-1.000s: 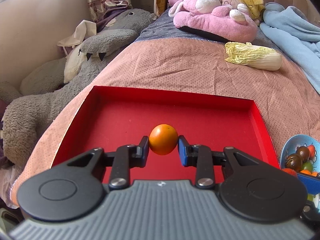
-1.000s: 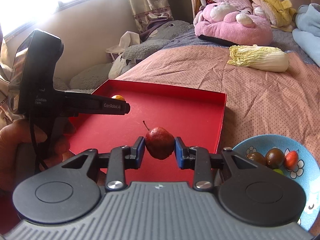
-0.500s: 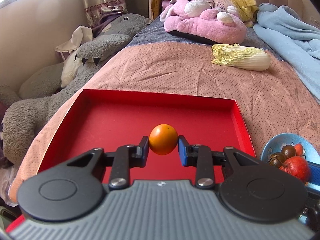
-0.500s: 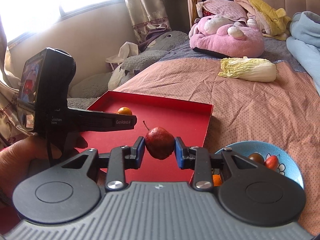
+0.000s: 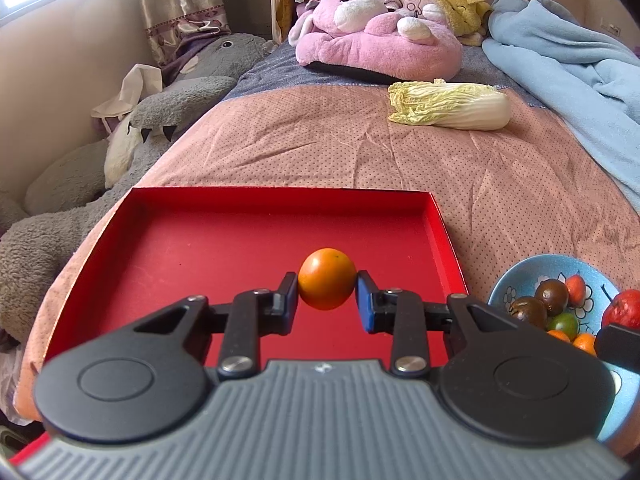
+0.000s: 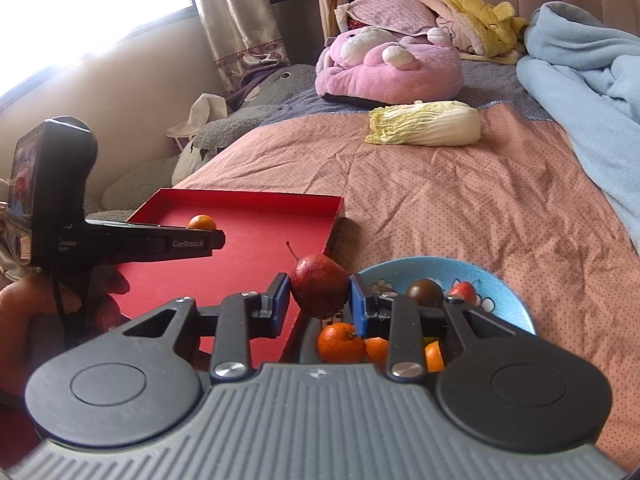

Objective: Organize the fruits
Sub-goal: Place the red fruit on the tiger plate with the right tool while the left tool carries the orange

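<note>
My left gripper (image 5: pixel 327 307) is shut on an orange (image 5: pixel 327 278) and holds it over the red tray (image 5: pixel 200 256). My right gripper (image 6: pixel 319 303) is shut on a dark red pear (image 6: pixel 319 291) with a stem, at the tray's right edge (image 6: pixel 335 216), beside the blue bowl (image 6: pixel 508 292). The bowl holds oranges (image 6: pixel 340 342), dark tomatoes (image 6: pixel 425 290) and a small red fruit. In the left wrist view the bowl (image 5: pixel 520 276) lies right of the tray, with the red pear (image 5: pixel 622 309) at its right edge. The left gripper and its orange (image 6: pixel 202 222) show in the right wrist view.
The tray and bowl lie on a bed with a pink dotted cover (image 5: pixel 500 184). A napa cabbage (image 5: pixel 450 105) lies further back. A pink plush (image 5: pixel 376 46), a blue blanket (image 5: pixel 568 80) and a grey plush shark (image 5: pixel 120 152) border the bed.
Both grippers have shifted to the right, still holding their fruit. The right gripper with the pear has moved from over the tray to the tray's right edge, by the bowl.
</note>
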The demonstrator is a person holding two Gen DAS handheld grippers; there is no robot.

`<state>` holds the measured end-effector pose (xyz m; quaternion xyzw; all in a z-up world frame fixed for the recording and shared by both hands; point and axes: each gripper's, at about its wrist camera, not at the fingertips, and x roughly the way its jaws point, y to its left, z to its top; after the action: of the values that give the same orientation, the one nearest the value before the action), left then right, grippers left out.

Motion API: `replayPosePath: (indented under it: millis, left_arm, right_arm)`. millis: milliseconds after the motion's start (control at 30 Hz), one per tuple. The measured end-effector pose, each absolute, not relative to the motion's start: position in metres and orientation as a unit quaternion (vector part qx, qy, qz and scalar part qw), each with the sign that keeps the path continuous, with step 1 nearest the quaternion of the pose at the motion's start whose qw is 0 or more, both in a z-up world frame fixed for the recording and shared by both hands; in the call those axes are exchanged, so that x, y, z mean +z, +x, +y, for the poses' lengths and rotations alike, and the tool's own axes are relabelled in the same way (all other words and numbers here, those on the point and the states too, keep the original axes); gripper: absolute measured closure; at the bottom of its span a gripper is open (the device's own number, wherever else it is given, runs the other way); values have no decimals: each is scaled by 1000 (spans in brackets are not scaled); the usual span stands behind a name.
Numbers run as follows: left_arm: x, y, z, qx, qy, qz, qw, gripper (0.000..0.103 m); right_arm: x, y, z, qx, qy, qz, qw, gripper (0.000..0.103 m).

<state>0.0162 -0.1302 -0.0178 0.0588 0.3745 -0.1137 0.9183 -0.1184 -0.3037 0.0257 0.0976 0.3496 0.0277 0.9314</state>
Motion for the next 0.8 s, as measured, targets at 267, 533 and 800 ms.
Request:
replayPosePath:
  millis: [267,533,800]
  left_arm:
    - [-12,9,-135,-141,48,368,918,69]
    - [-6,-3,-137,-167,36,358,918,69]
    - [-24,-33,-178,-218,17,391,894,69]
  right_arm:
    - [4,-115,-335,-26,112,366,923,66]
    - [-5,-104,-354,-57,108,377,918,66]
    - [-20,-100,-359,-77,98,396,910,66]
